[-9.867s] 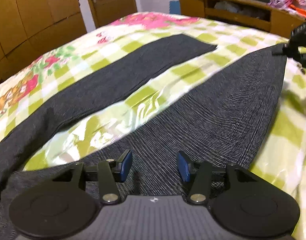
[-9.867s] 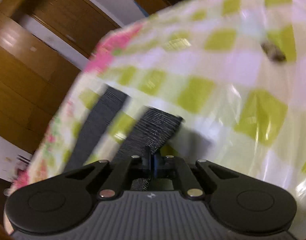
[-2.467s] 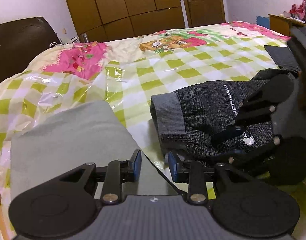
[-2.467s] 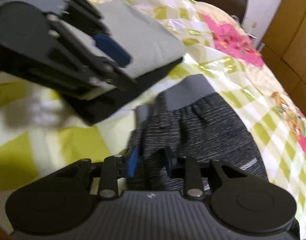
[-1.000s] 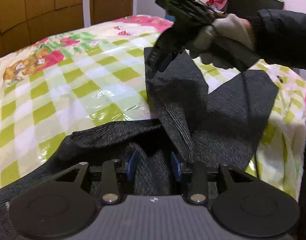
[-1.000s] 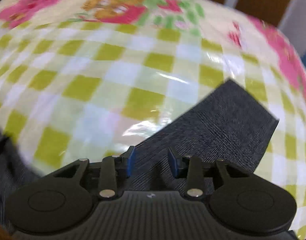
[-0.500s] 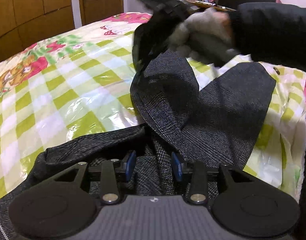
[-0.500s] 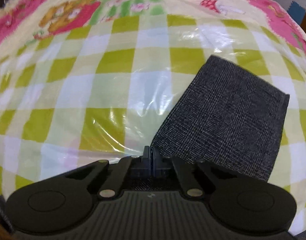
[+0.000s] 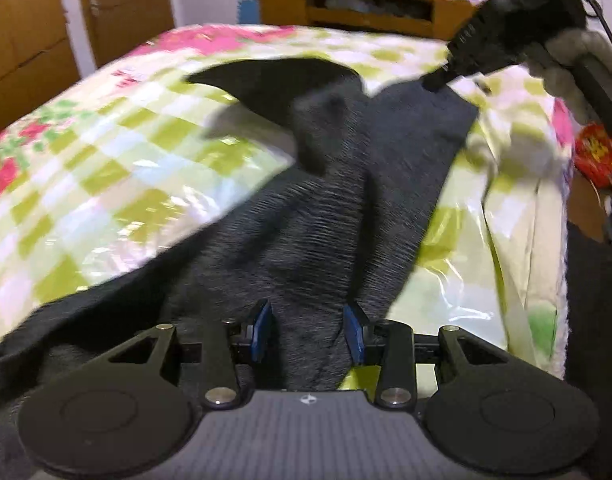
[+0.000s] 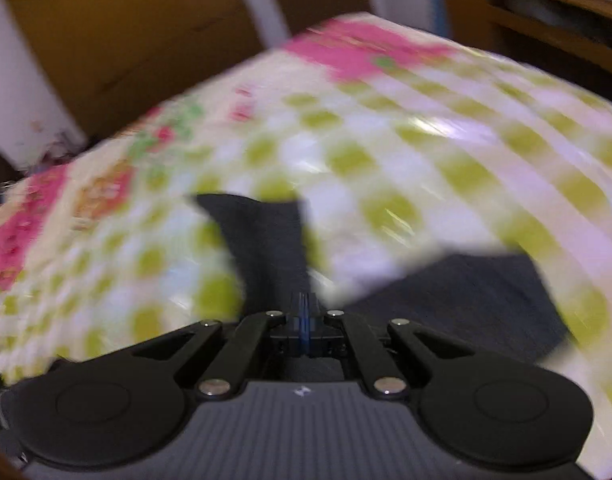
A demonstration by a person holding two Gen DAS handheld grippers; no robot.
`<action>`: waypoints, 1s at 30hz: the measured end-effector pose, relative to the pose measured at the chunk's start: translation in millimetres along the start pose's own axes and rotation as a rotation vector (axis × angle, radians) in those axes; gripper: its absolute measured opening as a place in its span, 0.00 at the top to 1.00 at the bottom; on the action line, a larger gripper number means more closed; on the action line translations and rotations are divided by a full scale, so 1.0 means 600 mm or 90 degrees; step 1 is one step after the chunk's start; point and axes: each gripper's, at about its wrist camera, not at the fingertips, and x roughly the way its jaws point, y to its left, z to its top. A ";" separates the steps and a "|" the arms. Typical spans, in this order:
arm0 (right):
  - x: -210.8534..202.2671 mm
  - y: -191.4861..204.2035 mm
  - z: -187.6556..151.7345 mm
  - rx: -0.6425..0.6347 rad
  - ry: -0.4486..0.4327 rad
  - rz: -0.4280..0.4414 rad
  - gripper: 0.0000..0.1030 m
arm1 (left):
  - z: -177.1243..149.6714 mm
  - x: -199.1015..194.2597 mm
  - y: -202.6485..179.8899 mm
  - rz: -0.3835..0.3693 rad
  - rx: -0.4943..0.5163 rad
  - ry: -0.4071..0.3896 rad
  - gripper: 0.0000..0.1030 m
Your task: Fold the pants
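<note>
Pants (image 9: 326, 216), one pair; tools, two.

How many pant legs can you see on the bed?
2. The left leg stretches across the checked bed. The right leg lies nearer the bed's edge, its end pinched by the right claw.

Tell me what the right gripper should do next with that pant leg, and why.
Probably carry it on across and lay it over the other leg. The right gripper is shut on the pants, one leg is lifted and crossing, and the left gripper stands open over the fabric.
</note>
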 end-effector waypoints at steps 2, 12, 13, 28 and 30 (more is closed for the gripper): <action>0.010 -0.035 -0.030 0.004 0.016 -0.051 0.99 | 0.004 0.011 -0.014 0.002 0.018 0.005 0.51; 0.083 0.102 0.032 -0.151 -0.010 0.044 0.69 | 0.032 0.041 -0.032 -0.019 0.017 -0.005 0.51; 0.094 0.131 0.039 -0.182 -0.014 0.046 0.64 | 0.033 0.043 -0.032 -0.024 0.013 -0.010 0.51; 0.172 0.162 0.127 -0.223 -0.022 -0.079 0.98 | 0.038 0.025 -0.027 -0.018 -0.002 -0.056 0.50; 0.099 0.087 0.118 -0.105 -0.060 -0.036 0.98 | 0.046 0.028 -0.037 -0.020 0.008 -0.054 0.49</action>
